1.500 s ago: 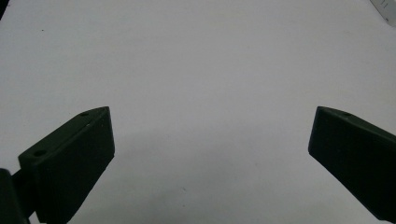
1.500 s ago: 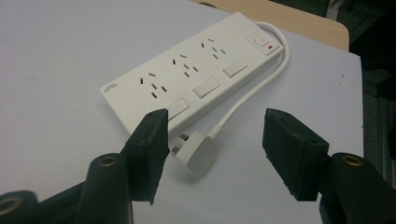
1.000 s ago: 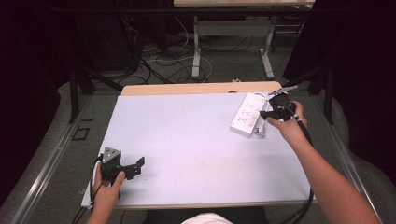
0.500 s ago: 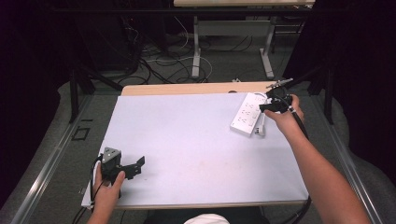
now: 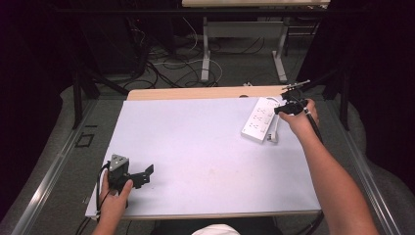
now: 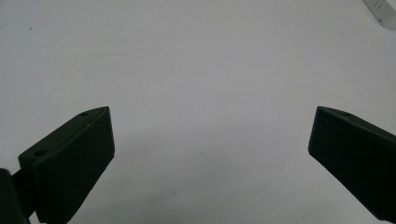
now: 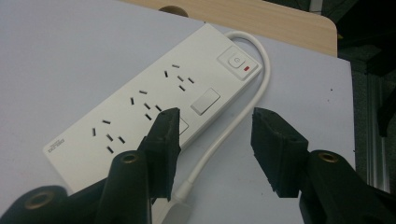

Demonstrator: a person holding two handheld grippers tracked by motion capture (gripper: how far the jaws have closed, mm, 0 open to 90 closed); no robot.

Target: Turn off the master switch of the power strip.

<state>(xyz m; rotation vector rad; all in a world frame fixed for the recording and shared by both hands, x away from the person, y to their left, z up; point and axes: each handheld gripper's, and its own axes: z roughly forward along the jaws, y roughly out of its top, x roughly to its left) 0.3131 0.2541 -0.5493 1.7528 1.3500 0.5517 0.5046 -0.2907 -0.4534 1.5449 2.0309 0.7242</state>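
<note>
Power strip [image 7: 154, 100] sits at the surface's far right corner. Your right gripper [image 7: 215, 140] has just been closing, jaws still apart straddling its cable [image 7: 224, 135], probably untouched. Rigid, light, slick casing: grip across its width. Left gripper [image 6: 210, 140] spread, empty.

Dim room with dark surroundings. Grey floor [image 5: 58, 161] around a white-topped table [image 5: 195, 147]. Tangled cables [image 5: 171, 58] beyond, beside metal desk legs [image 5: 205, 49].
</note>
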